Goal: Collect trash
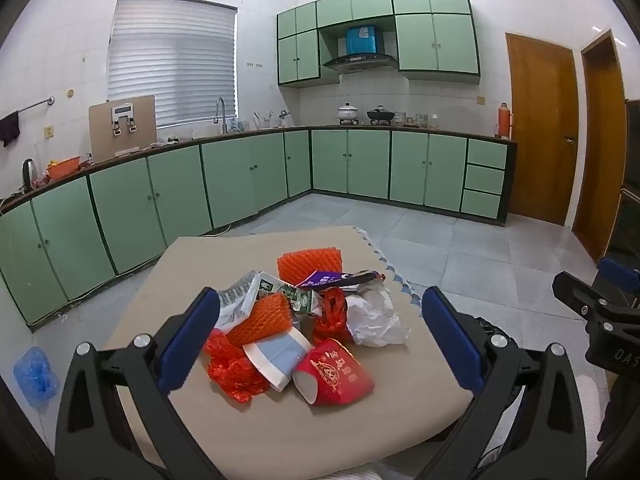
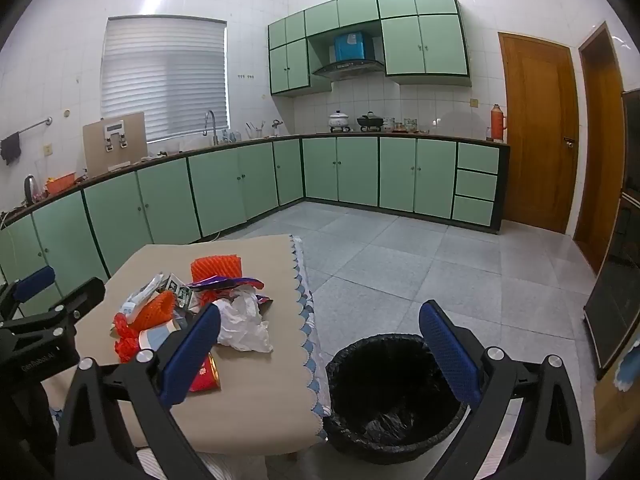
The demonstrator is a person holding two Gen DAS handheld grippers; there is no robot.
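A heap of trash [image 1: 304, 320] lies on a beige bench [image 1: 280, 432] in a green kitchen, a black-lined bin [image 2: 394, 396] on the floor just beside it. The left tool [image 1: 320, 332] and right tool [image 2: 320, 348] hover released, grasping nothing.

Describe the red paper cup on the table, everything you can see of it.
The red paper cup with gold print lies on its side at the near edge of the trash pile on the beige-covered table, white inside, open mouth toward the near left. Its rim looks slightly squashed. It touches the blue-and-white paper cup beside it. No gripper touches it. In the right wrist view, a blue finger mostly hides it.
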